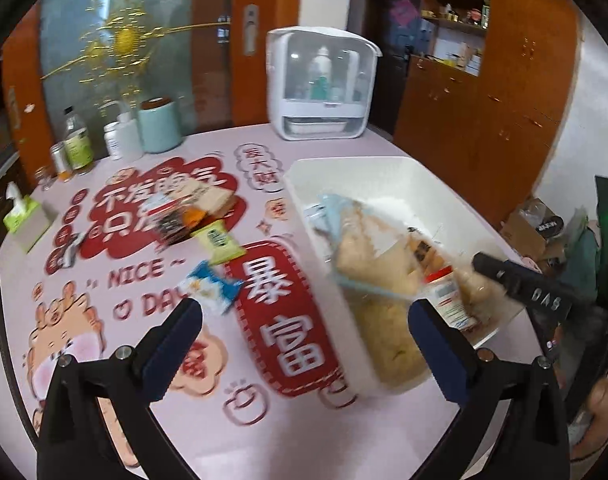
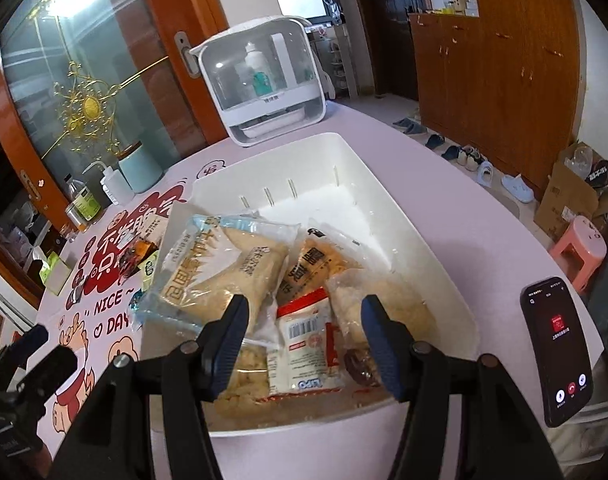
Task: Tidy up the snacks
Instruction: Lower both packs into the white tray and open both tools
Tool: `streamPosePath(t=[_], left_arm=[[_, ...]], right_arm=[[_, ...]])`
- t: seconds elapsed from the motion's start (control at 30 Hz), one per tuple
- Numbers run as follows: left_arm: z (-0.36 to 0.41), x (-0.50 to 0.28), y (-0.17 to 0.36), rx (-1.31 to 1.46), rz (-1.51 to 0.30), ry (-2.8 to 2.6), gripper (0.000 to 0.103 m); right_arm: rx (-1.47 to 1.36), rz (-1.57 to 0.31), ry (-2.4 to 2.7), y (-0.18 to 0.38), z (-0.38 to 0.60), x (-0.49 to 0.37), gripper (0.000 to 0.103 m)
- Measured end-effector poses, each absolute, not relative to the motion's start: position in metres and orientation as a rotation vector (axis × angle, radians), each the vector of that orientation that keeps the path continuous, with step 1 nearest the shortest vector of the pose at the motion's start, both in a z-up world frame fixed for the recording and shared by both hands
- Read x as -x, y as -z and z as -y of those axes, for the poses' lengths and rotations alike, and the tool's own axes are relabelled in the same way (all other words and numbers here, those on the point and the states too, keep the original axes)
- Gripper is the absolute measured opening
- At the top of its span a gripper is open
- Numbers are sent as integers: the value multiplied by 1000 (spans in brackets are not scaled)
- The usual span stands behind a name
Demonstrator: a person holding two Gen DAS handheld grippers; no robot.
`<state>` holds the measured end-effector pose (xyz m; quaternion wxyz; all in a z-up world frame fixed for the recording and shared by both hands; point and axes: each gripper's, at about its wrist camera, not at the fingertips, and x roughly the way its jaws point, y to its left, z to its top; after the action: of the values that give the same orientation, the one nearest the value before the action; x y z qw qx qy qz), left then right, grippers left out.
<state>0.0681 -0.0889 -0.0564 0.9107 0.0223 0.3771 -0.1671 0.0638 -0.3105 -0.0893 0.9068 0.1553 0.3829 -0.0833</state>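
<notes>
White plastic bin (image 2: 403, 216) on the pink table (image 2: 463, 208) holds snack bags. The left gripper (image 1: 304, 332) gapes wide, empty. The right gripper (image 2: 304, 344) hangs half spread above a red-and-white packet (image 2: 304, 340), gripping nothing.

Left gripper (image 1: 304, 344): black plastic frame, two angular arms in a V, each tipped with a dark navy rectangular pad. Fingers (image 1: 172, 344) flat-faced, slightly rounded at the tip. Round silver screw heads at the linkage pivots, two per side. Right gripper (image 2: 304, 344): same build, black linkage arms, navy pads, silver pivot screws at the finger bases and further out on the arms. From the left wrist view, the right unit's black body carries pale letters reading "DAS". A bare hand (image 1: 601, 400) shows at the frame edge, blurred; no sleeve can be made out.
</notes>
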Motion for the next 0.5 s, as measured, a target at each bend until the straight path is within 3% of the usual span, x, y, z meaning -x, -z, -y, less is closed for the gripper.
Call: streamPosePath(t=[0.5], left_arm=[[-39,-63,41,62,-702,76,103]], right_arm=[[-162,-742,-31,52,202,-82,59]])
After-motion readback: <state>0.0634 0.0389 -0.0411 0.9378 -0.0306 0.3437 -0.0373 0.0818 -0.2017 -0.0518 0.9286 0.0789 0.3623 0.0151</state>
